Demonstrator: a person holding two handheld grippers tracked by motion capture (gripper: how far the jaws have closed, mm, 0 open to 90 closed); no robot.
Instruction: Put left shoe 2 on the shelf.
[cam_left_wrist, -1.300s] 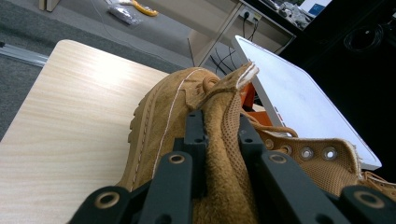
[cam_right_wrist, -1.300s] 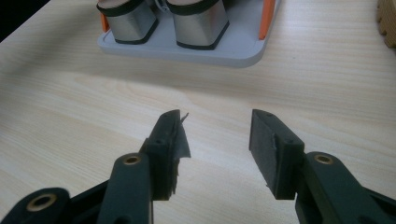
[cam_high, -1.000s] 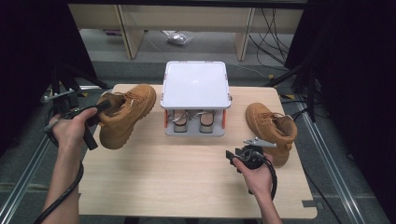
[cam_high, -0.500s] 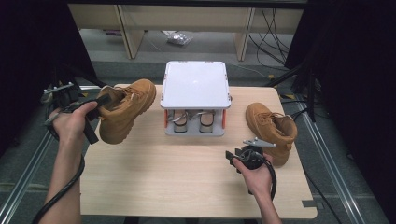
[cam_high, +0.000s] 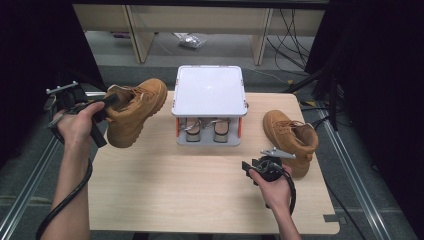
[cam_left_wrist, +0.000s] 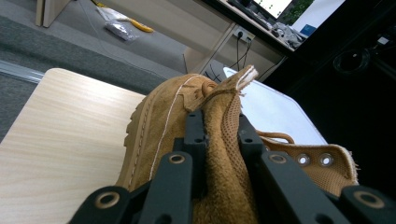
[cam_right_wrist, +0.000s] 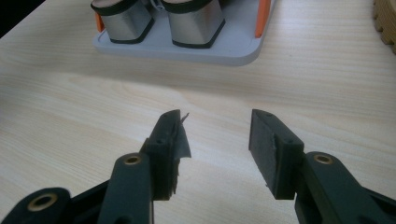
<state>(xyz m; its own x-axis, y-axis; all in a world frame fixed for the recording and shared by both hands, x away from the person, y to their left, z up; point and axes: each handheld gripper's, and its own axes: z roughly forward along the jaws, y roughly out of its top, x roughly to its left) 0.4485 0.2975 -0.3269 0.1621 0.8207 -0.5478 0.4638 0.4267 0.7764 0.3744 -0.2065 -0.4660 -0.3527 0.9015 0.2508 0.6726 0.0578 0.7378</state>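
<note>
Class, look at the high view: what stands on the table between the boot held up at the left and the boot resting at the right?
A grey two-level rack with a white top stands between the held boot and the resting boot, plain in the high view.

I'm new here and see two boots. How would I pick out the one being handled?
Start at the white-topped rack at the table's far middle. The held boot is to its left, lifted and tilted, its collar pinched in the left gripper. The other boot stands on the table right of the rack, untouched.
</note>
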